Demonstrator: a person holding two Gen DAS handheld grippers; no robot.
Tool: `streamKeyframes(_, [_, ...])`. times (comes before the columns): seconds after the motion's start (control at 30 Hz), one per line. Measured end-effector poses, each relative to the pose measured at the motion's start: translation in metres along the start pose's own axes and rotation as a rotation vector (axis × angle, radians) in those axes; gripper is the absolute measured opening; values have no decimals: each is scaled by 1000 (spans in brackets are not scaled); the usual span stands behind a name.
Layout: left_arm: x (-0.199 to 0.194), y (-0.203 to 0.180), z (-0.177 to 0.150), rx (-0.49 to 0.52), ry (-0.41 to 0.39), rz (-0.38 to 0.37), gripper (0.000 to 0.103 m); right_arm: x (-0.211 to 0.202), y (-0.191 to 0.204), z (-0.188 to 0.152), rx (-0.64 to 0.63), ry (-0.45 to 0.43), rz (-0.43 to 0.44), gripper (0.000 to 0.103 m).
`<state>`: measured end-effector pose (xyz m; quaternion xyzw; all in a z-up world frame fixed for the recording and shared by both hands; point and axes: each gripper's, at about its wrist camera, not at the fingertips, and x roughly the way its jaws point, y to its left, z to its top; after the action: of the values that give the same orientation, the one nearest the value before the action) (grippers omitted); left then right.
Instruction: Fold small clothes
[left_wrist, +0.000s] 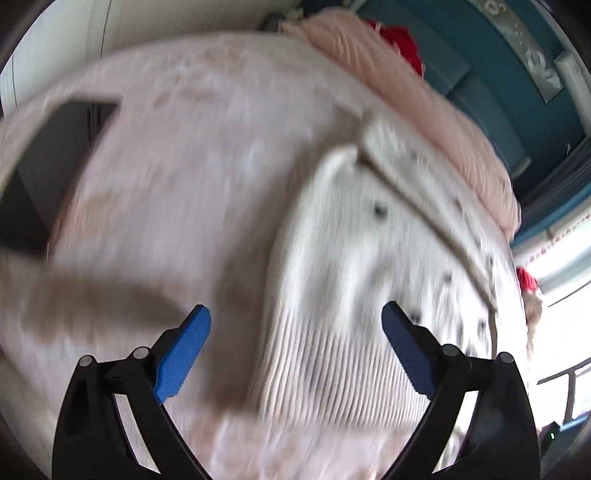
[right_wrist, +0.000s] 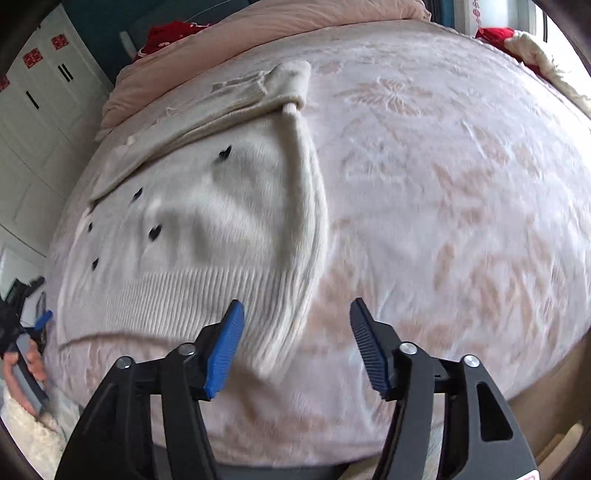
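From the left wrist, the left gripper (left_wrist: 295, 325) stands with its blue pads spread wide and nothing between them, hanging over the ribbed hem of a cream knitted sweater with small dark dots (left_wrist: 369, 266), which lies on a pale pink patterned bedspread (left_wrist: 184, 147); this view is smeared by motion. From the right wrist, the right gripper (right_wrist: 297, 332) is also parted, about halfway, and empty, poised above the sweater's (right_wrist: 207, 221) right edge, where one side already lies folded in as a long flap. A good next fold probably means pinching both hem corners at once, lifting evenly and laying the hem toward the collar (right_wrist: 207, 110), keeping the flap flat.
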<state>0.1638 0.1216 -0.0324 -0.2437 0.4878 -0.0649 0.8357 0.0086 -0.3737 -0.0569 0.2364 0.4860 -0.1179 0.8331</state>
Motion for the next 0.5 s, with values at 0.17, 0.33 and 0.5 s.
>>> streamKeyframes(0.17, [-7,1,-25,-32,-31,-15,94,7,7,-25,8,-6,48,64])
streamKeyframes(0.33, [2,-8,-23,-60,-25,-38,94,16,15,-26,66,-58,99,77])
streamKeyframes(0.5, [9,-12,-13,-100,-12,-57,68,22,17,-15,96,-67,123,70])
